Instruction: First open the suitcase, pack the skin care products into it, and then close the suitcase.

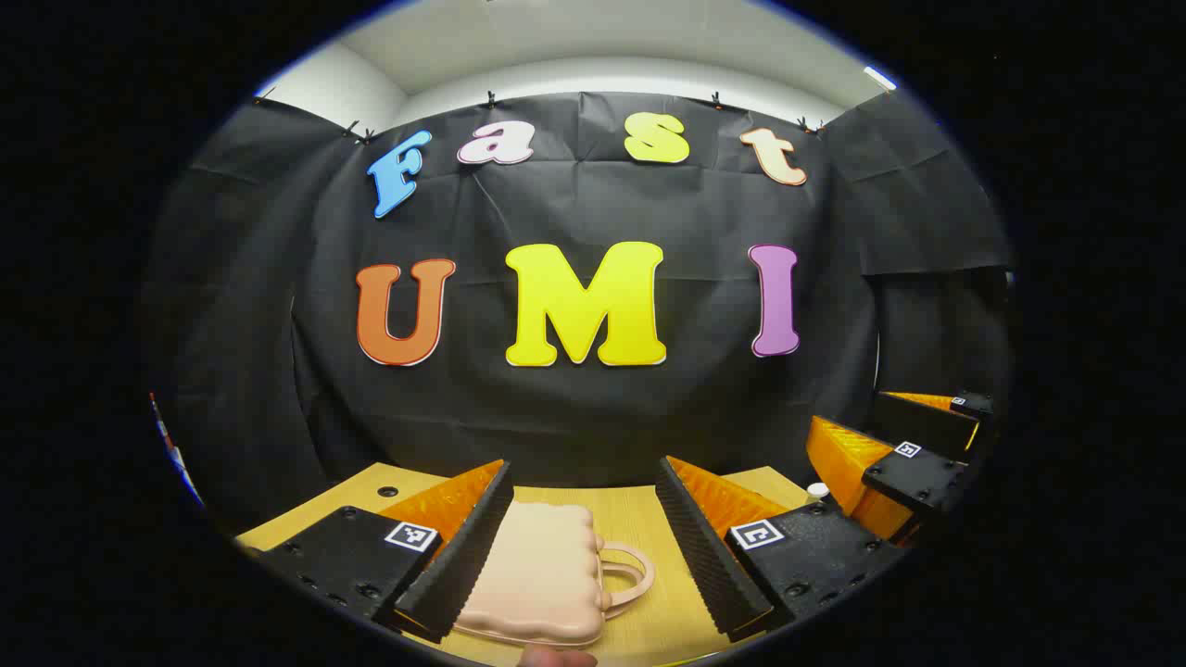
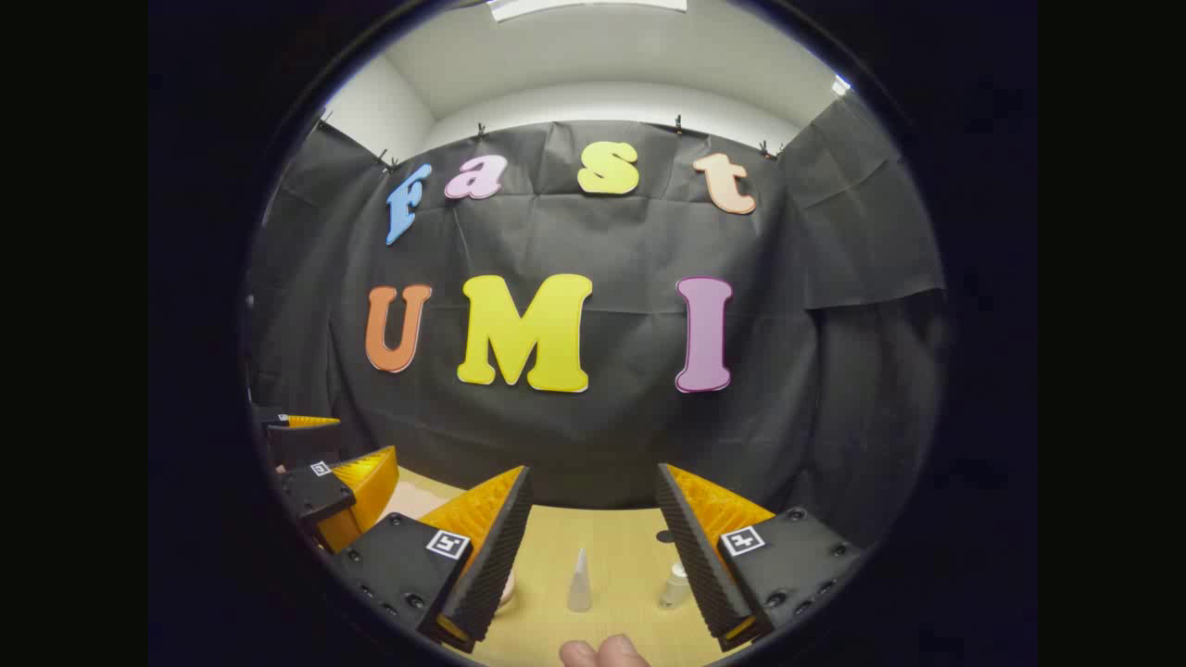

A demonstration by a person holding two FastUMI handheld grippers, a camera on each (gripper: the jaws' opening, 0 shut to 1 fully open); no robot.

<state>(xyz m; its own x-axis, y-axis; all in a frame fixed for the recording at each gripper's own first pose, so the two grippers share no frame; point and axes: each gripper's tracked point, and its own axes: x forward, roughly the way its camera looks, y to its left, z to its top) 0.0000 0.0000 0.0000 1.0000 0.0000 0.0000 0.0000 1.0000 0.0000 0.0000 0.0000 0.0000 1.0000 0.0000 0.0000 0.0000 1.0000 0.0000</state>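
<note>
Right at the bottom edge of my left gripper view, a fingertip (image 1: 556,658) pokes in, and just beyond it lies the pale pink, scallop-edged plastic suitcase (image 1: 537,574), flat on the light wooden worktop (image 1: 639,519). Its lid is down, closed. Its long axis runs away from my camera toward the booth wall, and its looped handle (image 1: 630,570) sticks out sideways to the right in this view. My left claw (image 1: 584,547) hangs above it with its jaws spread wide, nothing between them; the suitcase sits partly under the left finger and reaches into the gap. Off to the right I see the other claw (image 1: 913,463), and just beside it a small white cap (image 1: 816,489) peeks over my own finger.

Over to the right gripper view: again a fingertip (image 2: 602,653) at the very bottom. My right claw (image 2: 593,547) is wide open too, holding nothing. On the worktop, between its fingers, a slim, whitish cone-topped tube (image 2: 580,582) stands upright, tip pointing up. To its right, a small clear bottle (image 2: 675,585) stands close against the right finger. By the left finger, a round pinkish item (image 2: 505,590) is mostly hidden; I can't tell what it is. At far left, the left claw (image 2: 324,482) shows, with a patch of pale pink beside it.
</note>
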